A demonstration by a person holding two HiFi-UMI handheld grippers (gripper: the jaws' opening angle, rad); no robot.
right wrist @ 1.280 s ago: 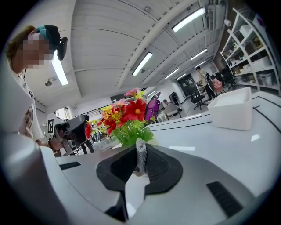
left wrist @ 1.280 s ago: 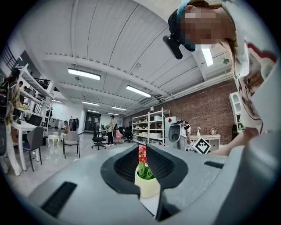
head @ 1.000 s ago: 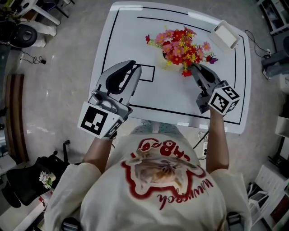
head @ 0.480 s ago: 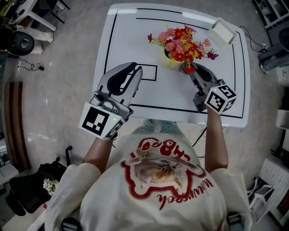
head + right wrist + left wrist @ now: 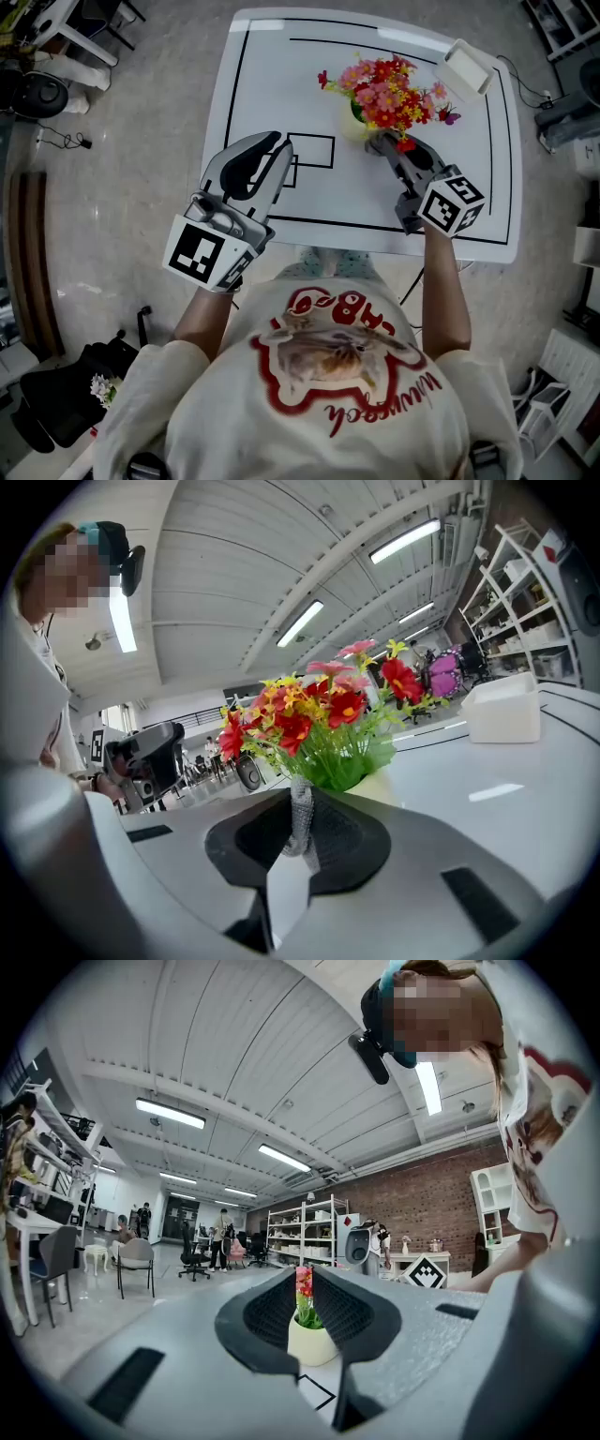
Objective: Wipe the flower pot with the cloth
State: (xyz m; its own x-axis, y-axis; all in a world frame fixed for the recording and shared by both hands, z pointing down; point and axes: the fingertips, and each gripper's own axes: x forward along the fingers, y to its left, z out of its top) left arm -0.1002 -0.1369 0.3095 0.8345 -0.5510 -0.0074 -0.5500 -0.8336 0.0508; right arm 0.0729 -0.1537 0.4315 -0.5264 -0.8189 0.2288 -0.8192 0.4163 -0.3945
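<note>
White table (image 5: 272, 103); shirt lettering (image 5: 375, 398) illegible; right gripper (image 5: 380, 143) pinching cloth (image 5: 299, 819).

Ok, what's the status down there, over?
Left gripper open, empty, away from the pot. Right gripper shut on grey cloth, close beside flower pot. White box at far corner, nothing blocking.

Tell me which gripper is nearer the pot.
Right. The right gripper, pinching the cloth, is right beside the pot, under the flowers; the left gripper hovers apart, leftward over the table.
</note>
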